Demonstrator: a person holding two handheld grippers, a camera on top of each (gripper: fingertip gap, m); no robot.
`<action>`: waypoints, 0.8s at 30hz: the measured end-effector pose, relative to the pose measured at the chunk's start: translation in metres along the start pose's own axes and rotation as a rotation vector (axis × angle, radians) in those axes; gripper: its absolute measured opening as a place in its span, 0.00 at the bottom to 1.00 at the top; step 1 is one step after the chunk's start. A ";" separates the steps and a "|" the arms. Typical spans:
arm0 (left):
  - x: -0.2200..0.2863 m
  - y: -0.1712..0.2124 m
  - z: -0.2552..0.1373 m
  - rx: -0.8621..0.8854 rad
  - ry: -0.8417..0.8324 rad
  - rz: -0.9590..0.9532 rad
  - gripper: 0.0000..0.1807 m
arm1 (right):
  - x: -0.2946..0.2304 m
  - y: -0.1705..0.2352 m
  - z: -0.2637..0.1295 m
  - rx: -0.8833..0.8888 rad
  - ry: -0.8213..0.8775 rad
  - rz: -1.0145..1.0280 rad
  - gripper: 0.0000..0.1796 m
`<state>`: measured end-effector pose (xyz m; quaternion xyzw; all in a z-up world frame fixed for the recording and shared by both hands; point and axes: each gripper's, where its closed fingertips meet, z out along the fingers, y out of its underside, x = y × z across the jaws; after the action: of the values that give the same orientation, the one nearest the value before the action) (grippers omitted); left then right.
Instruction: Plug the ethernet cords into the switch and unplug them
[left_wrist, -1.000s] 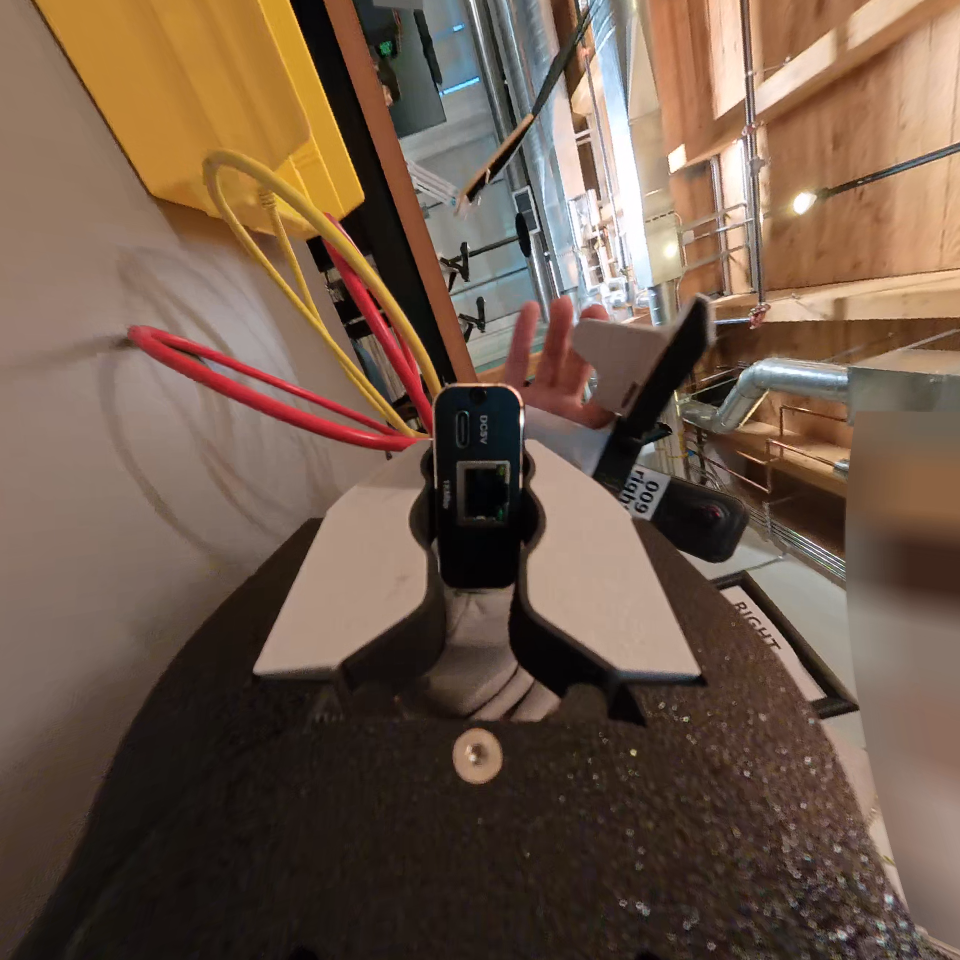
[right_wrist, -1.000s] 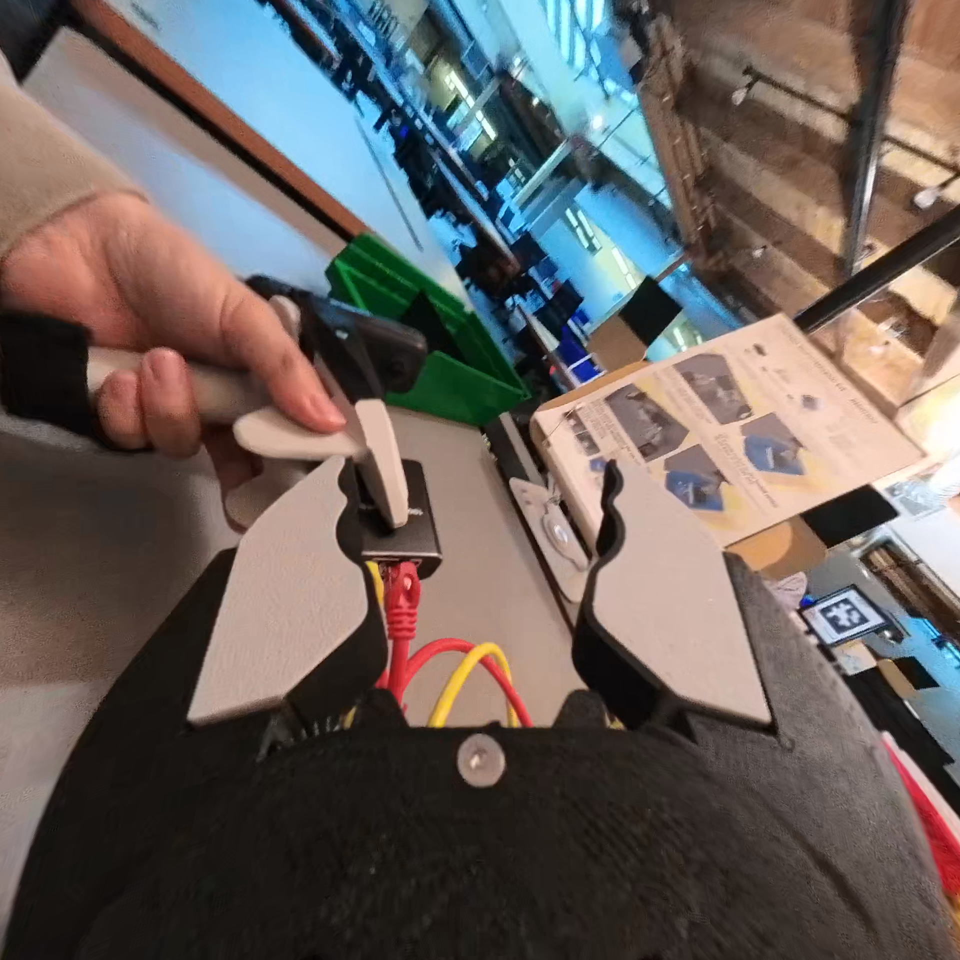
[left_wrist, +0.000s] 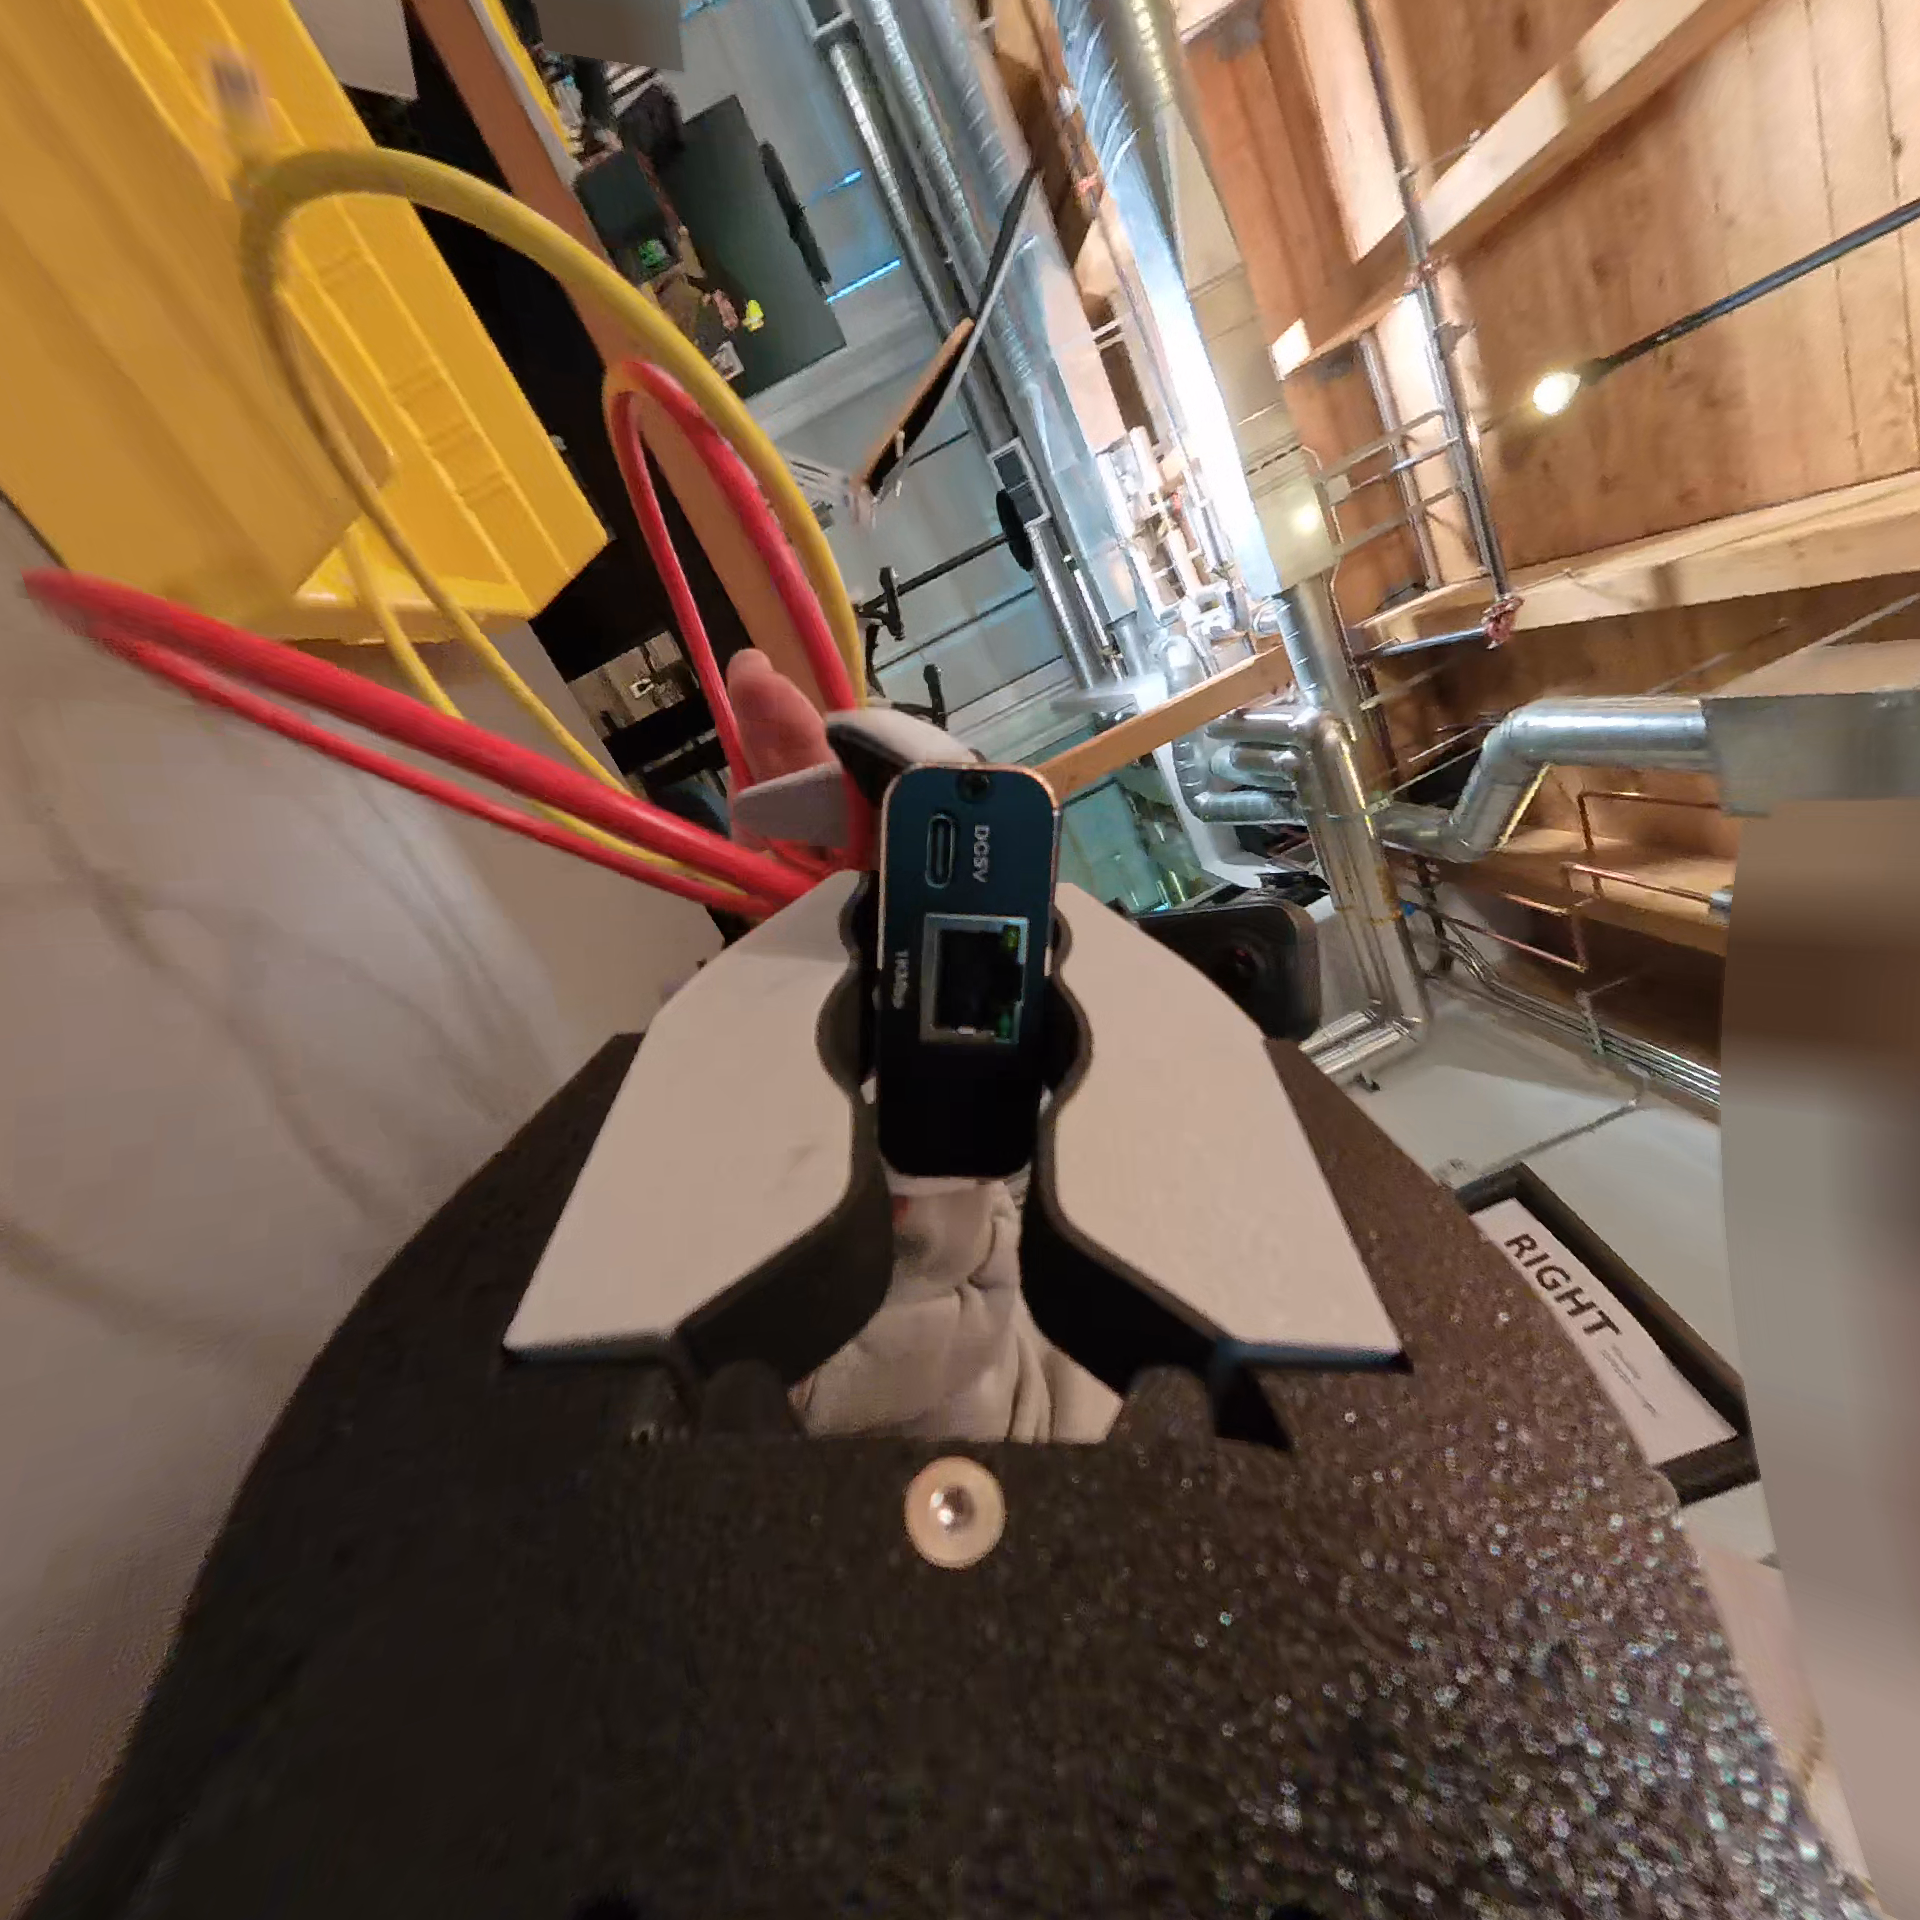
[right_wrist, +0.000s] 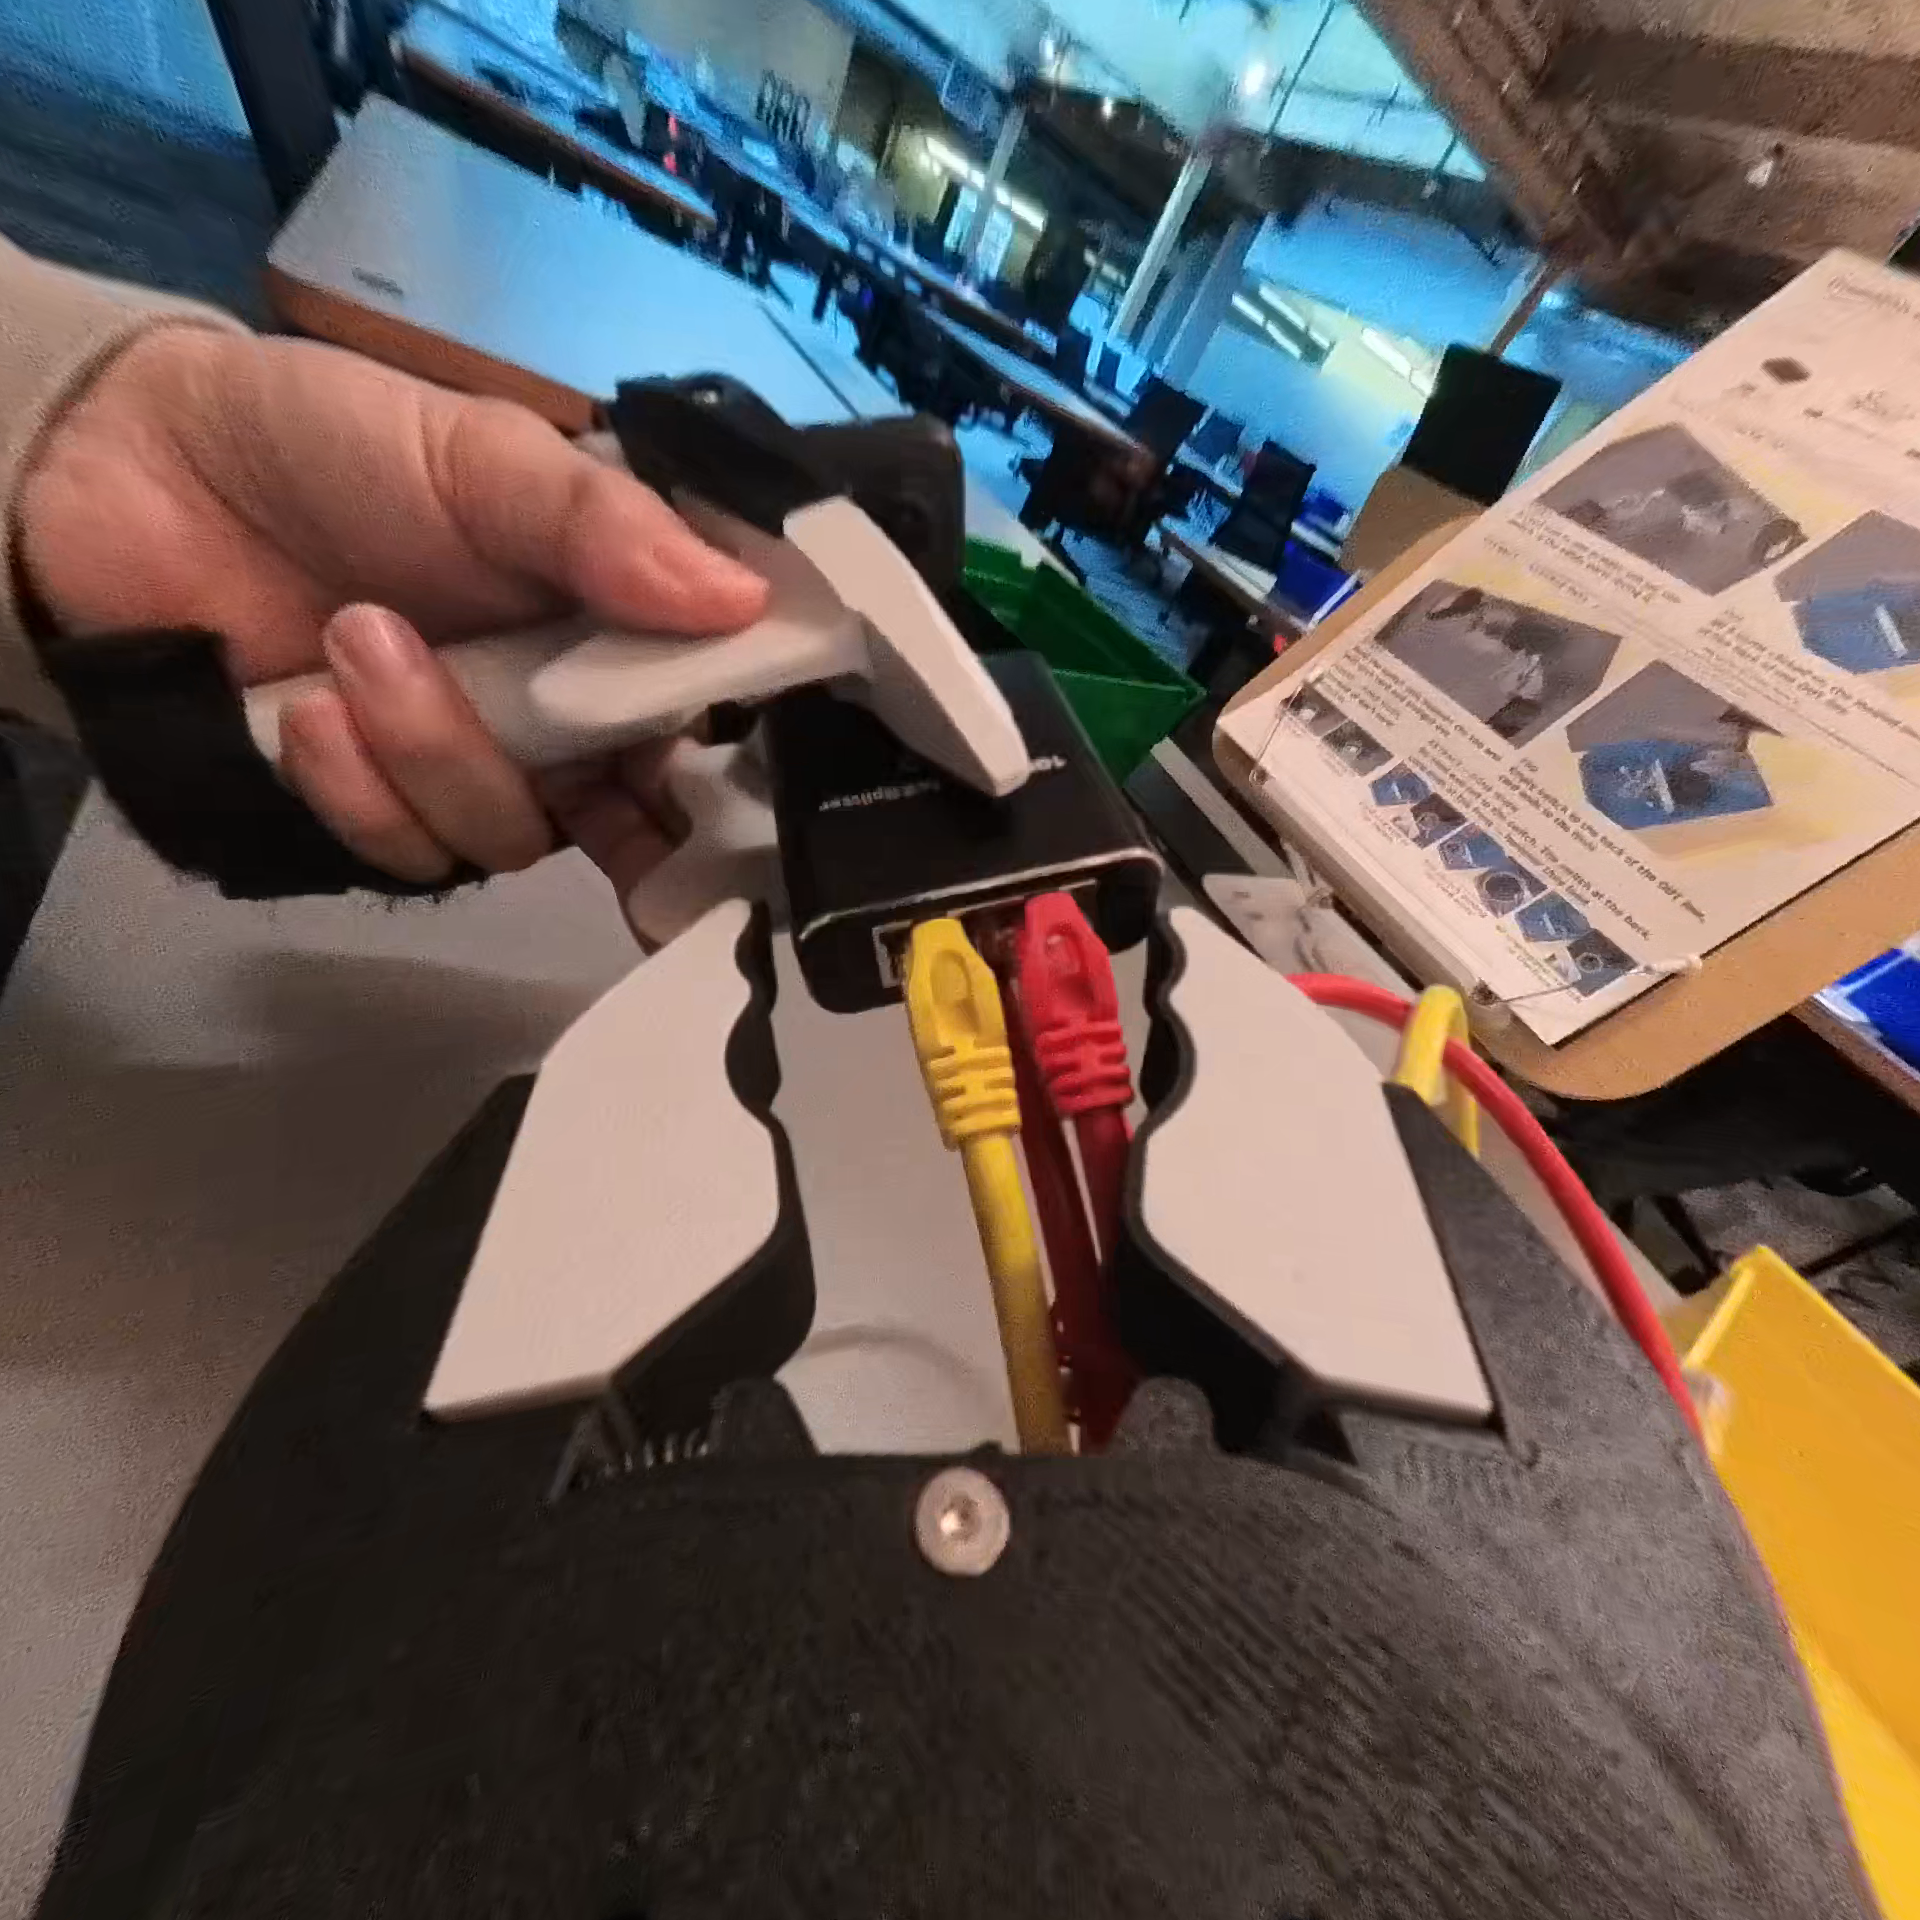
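My left gripper (left_wrist: 961, 997) pinches the black switch (right_wrist: 961, 831) between its jaws, lifted off the desk (right_wrist: 156, 1091). A second ago my right gripper (right_wrist: 956, 1039) sat off to one side; now its spread jaws straddle the yellow plug (right_wrist: 958, 1029) and red plug (right_wrist: 1070, 1013), both seated in the ports. I judge plugging done; unplugging comes next.

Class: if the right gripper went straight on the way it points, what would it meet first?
Probably the yellow plug and red plug between its open fingers, then the switch they sit in.
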<state>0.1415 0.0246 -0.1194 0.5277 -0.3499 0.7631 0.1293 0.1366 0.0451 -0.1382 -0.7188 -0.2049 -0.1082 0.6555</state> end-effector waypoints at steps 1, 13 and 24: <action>0.000 0.000 -0.001 -0.012 0.011 -0.014 0.14 | -0.001 0.000 -0.001 0.020 -0.014 0.005 0.39; -0.009 0.029 -0.001 -0.185 0.002 -0.075 0.14 | -0.012 0.003 -0.001 0.033 -0.090 -0.002 0.38; -0.024 0.051 -0.011 -0.463 -0.117 0.028 0.14 | -0.025 0.003 -0.005 -0.017 -0.136 -0.187 0.36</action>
<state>0.1148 -0.0006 -0.1636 0.5224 -0.5296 0.6325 0.2158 0.1164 0.0358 -0.1509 -0.7077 -0.3141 -0.1216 0.6211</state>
